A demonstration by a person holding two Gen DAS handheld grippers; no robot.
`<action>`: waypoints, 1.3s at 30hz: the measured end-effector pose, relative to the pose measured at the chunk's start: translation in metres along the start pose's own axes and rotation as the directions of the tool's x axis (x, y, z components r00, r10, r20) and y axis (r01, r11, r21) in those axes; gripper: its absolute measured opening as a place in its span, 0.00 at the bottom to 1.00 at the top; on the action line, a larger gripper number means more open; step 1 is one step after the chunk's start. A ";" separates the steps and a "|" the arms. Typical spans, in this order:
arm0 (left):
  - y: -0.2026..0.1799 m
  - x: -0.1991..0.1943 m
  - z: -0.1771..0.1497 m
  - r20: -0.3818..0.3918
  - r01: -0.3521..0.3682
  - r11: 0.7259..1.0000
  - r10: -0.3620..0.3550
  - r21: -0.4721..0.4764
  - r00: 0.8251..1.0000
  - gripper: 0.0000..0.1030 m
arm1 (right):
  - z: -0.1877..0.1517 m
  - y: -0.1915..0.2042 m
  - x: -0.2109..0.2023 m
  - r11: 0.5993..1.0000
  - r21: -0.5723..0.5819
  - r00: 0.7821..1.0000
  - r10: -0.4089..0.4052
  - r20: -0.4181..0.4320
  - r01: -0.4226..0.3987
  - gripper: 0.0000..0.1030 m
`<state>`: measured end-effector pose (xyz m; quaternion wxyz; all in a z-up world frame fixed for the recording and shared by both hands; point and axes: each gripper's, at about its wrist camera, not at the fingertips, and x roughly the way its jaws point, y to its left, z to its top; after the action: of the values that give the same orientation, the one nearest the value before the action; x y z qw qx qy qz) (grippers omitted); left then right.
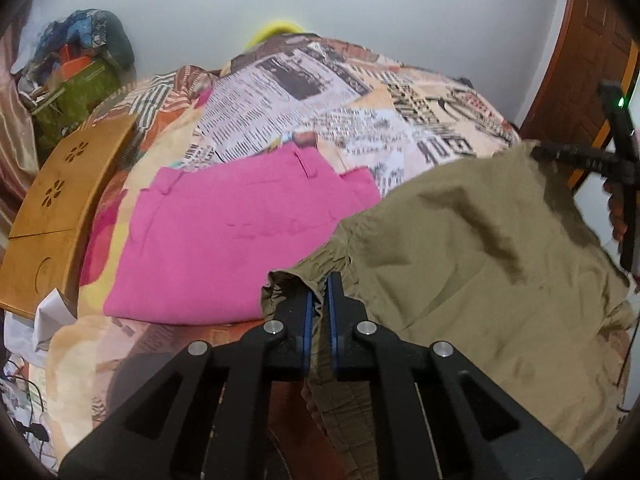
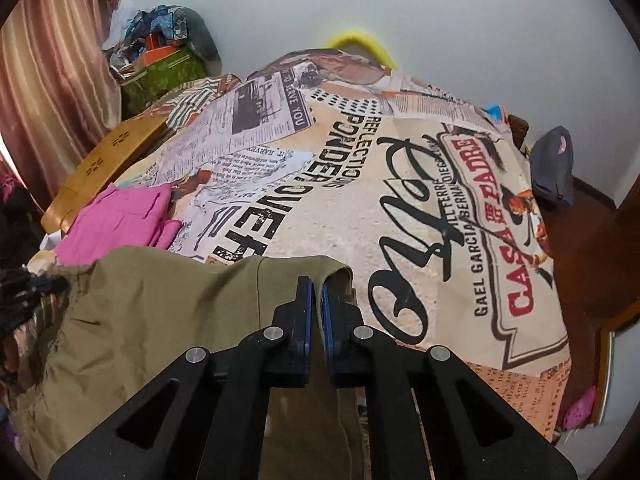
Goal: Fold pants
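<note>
The olive pants point(image 1: 472, 248) are pinched at one edge by the left gripper point(image 1: 320, 292) and the right gripper point(image 2: 316, 296), just beside the folded pink garment point(image 1: 224, 240) on the bedspread point(image 2: 400, 200)

Left gripper point(image 1: 320, 284): matte black plastic frame with two angular linkage arms per side, each arm pierced by an elongated cut-out. Four round silver pivot pins sit across the linkages, two at 10 o'clock and two at 2 o'clock from the frame's middle. Each finger is a black block faced on its inner side with a blue pad point(image 1: 307, 320).

Right gripper point(image 2: 316, 286): identical build, with the same black frame, four silver pins and blue pads point(image 2: 329, 320).
</note>
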<state>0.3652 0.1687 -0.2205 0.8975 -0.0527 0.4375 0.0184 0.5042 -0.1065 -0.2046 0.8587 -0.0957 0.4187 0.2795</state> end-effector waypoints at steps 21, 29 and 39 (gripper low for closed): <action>0.002 0.016 -0.002 -0.002 0.007 1.000 -0.007 0.002 1.000 0.05 | 0.009 0.006 0.021 1.000 -0.017 1.000 -0.010 0.014 0.010 0.04; -0.008 -0.027 0.028 0.092 0.034 0.999 -0.032 -0.012 0.995 0.04 | 0.032 0.006 -0.033 0.998 0.032 0.989 -0.056 0.139 0.052 0.04; -0.024 -0.076 0.028 0.129 0.083 0.996 -0.086 0.031 0.988 0.03 | 0.009 0.011 -0.094 0.997 0.078 0.984 -0.019 0.179 0.005 0.04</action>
<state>0.3417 0.1490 -0.1419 0.9247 -0.0586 0.3755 -0.0217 0.4581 -0.1317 -0.1258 0.8977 -0.0396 0.3495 0.2653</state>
